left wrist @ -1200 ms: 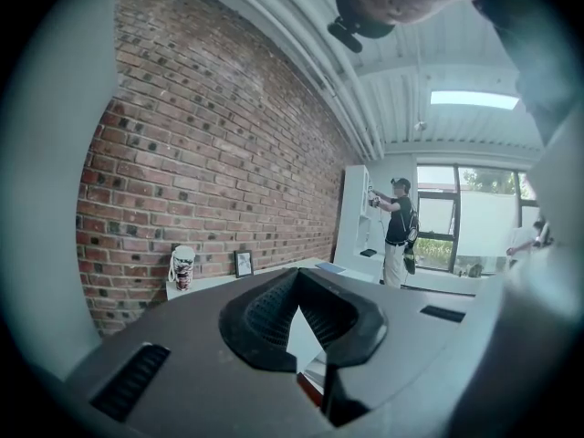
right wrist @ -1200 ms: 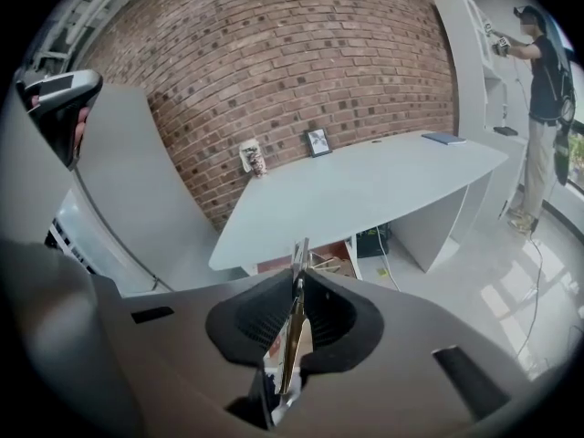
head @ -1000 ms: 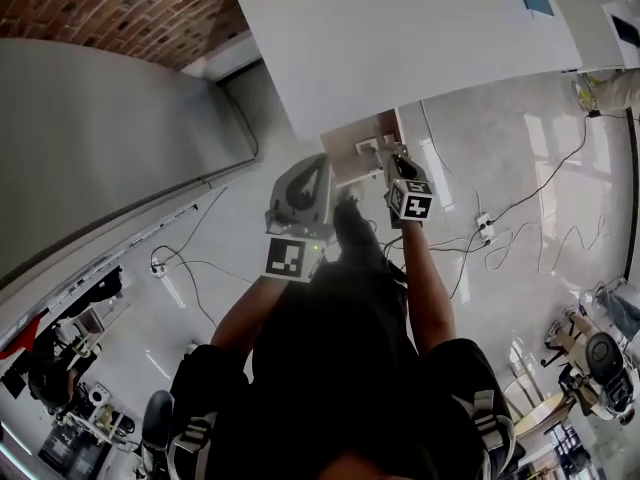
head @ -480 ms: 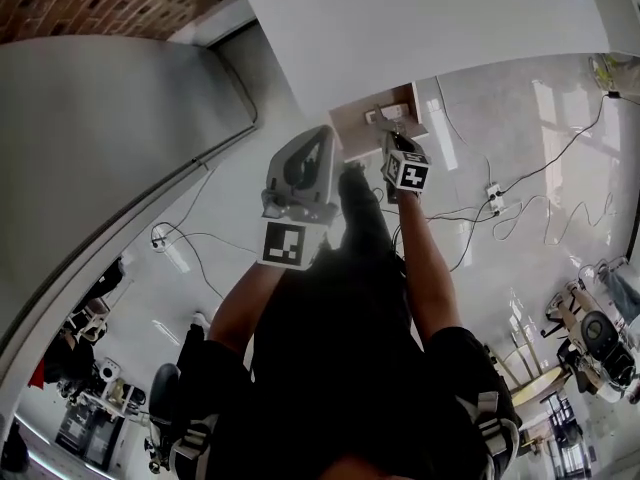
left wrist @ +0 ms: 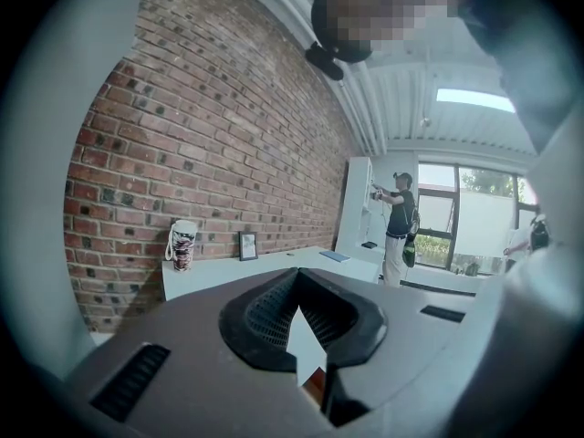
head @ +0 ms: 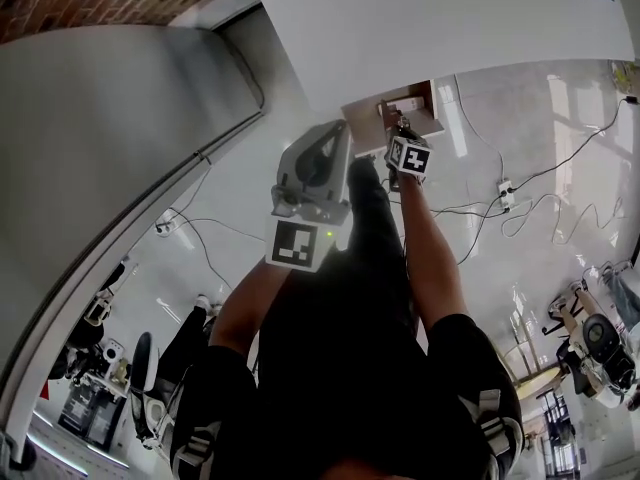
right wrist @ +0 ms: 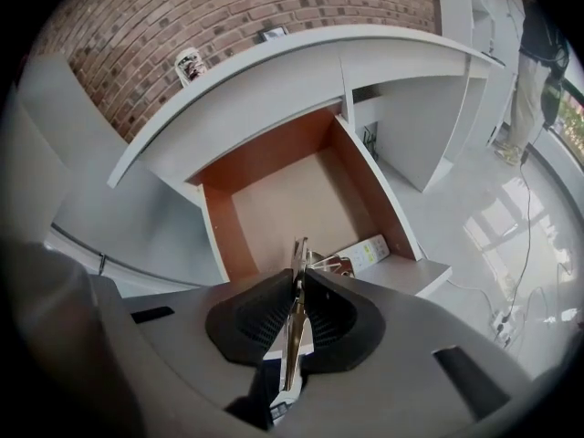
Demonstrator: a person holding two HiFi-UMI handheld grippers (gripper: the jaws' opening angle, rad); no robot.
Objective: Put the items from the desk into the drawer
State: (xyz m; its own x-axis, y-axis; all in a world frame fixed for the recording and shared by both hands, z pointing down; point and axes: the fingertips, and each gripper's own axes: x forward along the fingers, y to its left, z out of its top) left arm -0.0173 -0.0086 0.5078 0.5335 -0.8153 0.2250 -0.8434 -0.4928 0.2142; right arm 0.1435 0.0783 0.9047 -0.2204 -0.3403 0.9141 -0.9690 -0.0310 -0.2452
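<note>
A slim metal tool [right wrist: 294, 336] is clamped edge-on between the jaws of the right gripper [right wrist: 297, 286]. Its long axis is pointed into the open drawer [right wrist: 274, 149], which lies straight ahead, with a white remote [right wrist: 370, 249] inside. The left gripper [left wrist: 299, 310] is closed on nothing and aimed elsewhere.

No lettering is legible; print on the cup [left wrist: 182, 245] and framed picture [left wrist: 247, 245] is too small.

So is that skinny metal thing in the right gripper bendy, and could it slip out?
The metal tool looks thin yet straight in the right gripper, jaws closed on it, so it is probably stiff. Its smooth, shiny surface might let it twist or slide. Being so slim, it is likely light.
</note>
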